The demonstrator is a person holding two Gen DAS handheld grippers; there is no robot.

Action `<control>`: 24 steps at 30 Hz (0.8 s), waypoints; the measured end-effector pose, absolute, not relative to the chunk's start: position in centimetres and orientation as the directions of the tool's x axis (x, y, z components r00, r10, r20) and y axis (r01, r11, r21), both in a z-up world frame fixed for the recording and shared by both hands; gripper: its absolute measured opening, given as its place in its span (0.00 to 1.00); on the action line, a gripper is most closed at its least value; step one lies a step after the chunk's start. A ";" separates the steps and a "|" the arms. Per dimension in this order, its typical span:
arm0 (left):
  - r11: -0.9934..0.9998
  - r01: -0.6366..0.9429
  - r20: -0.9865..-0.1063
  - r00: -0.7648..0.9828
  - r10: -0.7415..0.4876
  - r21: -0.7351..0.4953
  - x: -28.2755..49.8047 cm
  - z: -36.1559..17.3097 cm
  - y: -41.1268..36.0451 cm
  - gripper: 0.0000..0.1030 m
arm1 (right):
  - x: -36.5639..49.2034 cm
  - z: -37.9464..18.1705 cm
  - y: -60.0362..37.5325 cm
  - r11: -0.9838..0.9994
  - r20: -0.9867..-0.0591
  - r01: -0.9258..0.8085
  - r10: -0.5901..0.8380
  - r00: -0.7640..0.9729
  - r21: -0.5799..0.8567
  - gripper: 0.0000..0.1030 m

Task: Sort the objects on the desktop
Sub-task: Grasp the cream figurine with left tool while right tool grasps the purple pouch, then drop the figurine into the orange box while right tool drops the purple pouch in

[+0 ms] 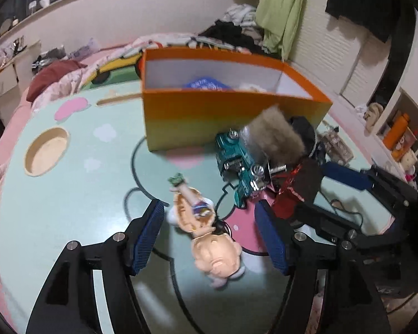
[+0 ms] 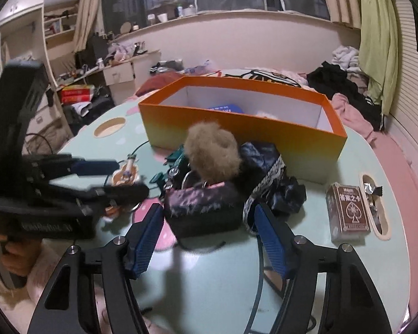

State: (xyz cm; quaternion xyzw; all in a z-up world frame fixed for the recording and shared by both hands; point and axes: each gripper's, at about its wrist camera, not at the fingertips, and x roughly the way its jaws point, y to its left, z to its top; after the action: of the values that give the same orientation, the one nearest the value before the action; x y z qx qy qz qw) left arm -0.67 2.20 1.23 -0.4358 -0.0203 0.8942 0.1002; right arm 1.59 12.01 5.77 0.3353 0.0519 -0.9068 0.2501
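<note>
Left gripper (image 1: pixel 209 236) is hanging half-spread over the doll figure (image 1: pixel 206 231), pads clear of it. I'm seeing my right gripper (image 2: pixel 209 239) standing parted too, its fingers flanking the dark pouch (image 2: pixel 206 208) without touching, just before the orange box (image 2: pixel 237 128).

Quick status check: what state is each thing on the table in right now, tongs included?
Orange box: open, partly filled.
Doll figure: lying flat between the left tongs, untouched.
Left tongs: open.
Right tongs: open, around the dark pouch, pads clear.
Teal toy car: tipped over.
Card pack: upright, closed.
</note>
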 end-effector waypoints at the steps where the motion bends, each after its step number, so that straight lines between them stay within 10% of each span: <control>1: -0.983 -0.160 -0.770 -0.614 0.173 -0.093 -0.6 1.1 2.5 0.55 | 1.4 5.6 11.8 -0.869 -0.646 0.490 -0.416 -0.641 0.073 0.66; 3: -0.980 -0.182 -0.767 -0.616 0.178 -0.081 -0.4 0.9 2.8 0.39 | 0.5 4.9 11.3 -0.867 -0.690 0.493 -0.401 -0.602 0.072 0.61; 18: -0.961 -0.222 -0.637 -0.720 0.275 -0.164 0.3 6.6 2.0 0.39 | 2.3 9.8 14.1 -0.821 -0.480 0.530 -0.560 -0.675 0.212 0.59; 24: -0.964 -0.168 -0.602 -0.755 0.261 -0.208 -6.1 9.7 2.1 0.39 | -4.7 13.4 14.2 -0.914 -0.498 0.355 -0.405 -0.767 0.196 0.59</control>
State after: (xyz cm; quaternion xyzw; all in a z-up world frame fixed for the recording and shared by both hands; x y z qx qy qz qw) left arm -6.12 2.10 9.73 -0.3307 -0.0705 0.9341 0.1147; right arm -4.75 14.23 13.38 0.2750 -0.0453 -0.9388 0.2023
